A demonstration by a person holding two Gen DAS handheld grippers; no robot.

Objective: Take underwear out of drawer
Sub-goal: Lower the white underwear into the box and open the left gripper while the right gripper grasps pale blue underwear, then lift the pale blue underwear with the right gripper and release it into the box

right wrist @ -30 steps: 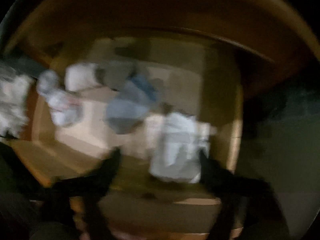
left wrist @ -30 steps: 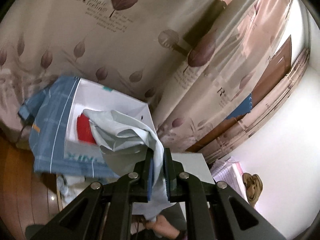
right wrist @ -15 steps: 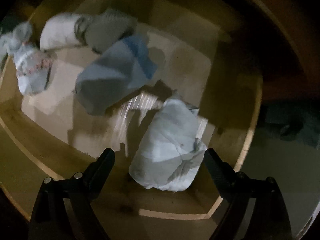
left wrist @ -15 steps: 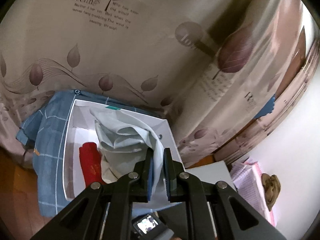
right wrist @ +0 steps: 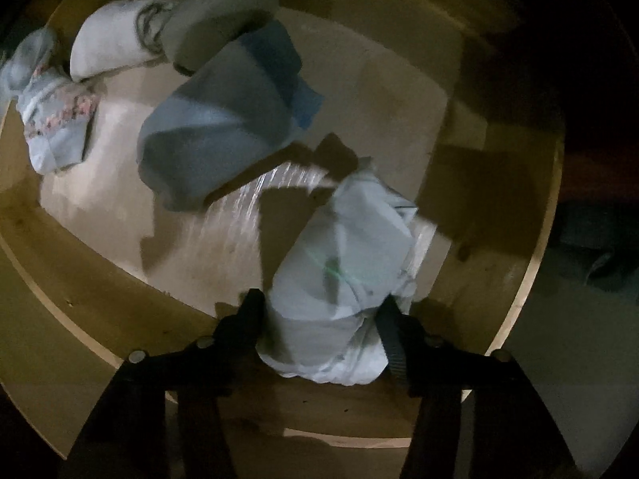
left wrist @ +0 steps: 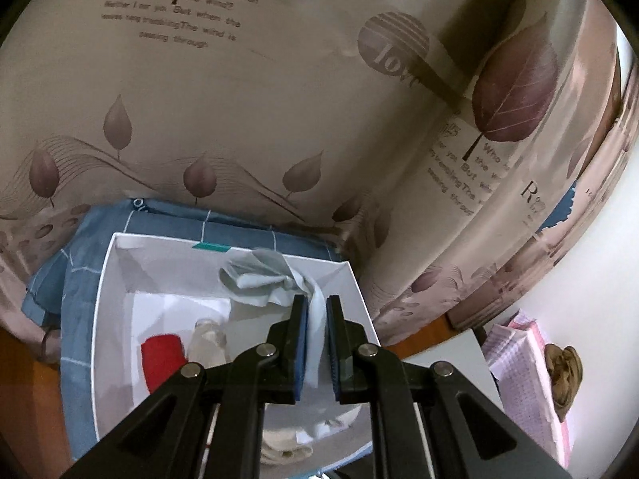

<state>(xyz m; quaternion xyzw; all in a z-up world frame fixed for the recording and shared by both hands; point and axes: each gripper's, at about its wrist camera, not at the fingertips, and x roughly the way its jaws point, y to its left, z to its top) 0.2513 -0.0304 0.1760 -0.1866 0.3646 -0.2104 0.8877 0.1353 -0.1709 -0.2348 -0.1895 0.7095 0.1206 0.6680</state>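
The key relation sits in the right wrist view: the pale bundle of underwear (right wrist: 343,263) is lying right between the fingers of the right claw (right wrist: 323,311), low and right of centre in the frame, on the floor of the wooden drawer (right wrist: 535,215). Its long axis runs up and away from the claw, slightly towards the upper right, so the near end is the part that's straddled. The jaws have just been closing, and the fingers are seen against both flanks of the bundle, so it looks pinched at its near end (how firmly can't be told, it's dark and a bit smeared in there). A pull straight out of the drawer is probably all that's called for next.

More rolled pieces are left further back: a grey-and-blue roll (right wrist: 223,119) in the upper middle, a white roll (right wrist: 112,44) and a floral piece (right wrist: 52,119) at the upper left, all well apart from the claw.

The left claw (left wrist: 317,335) is nowhere near the drawer. It's pressed together on a light grey garment (left wrist: 263,279), which is hung over a white box (left wrist: 102,319) with a red item (left wrist: 161,363) inside, in front of a leaf-print curtain (left wrist: 279,99).
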